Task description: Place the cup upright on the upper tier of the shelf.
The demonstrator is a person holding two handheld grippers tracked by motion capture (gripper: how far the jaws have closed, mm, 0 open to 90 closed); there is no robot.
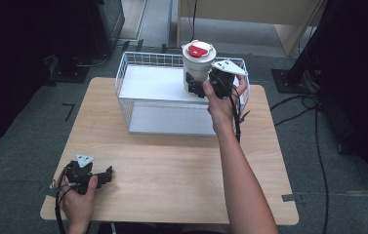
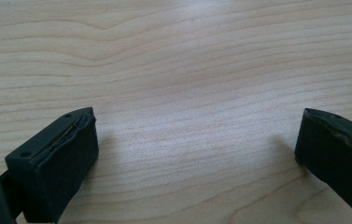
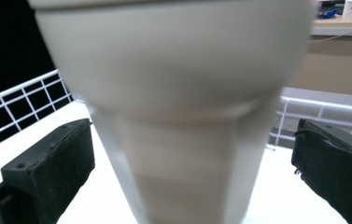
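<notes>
Red lid (image 1: pixel 200 49) tops the cup (image 3: pixel 173 116) in high view.

This looks like a lab or recording room rather than a home. A small light-wood desk (image 1: pixel 172 170) stands alone on grey carpet tile (image 1: pixel 20 161), with black cables (image 1: pixel 318 141) trailing across the floor to the right of the right gripper (image 1: pixel 206 87). Beyond that gripper, dark stand bases (image 1: pixel 289 78) and black equipment (image 1: pixel 108 19) sit in deep shadow, and tape marks (image 1: pixel 69 111) are stuck to the carpet. Both hands hold camera-fitted grippers wired by cable, the left gripper (image 1: pixel 107 174) resting low on the desk.
</notes>
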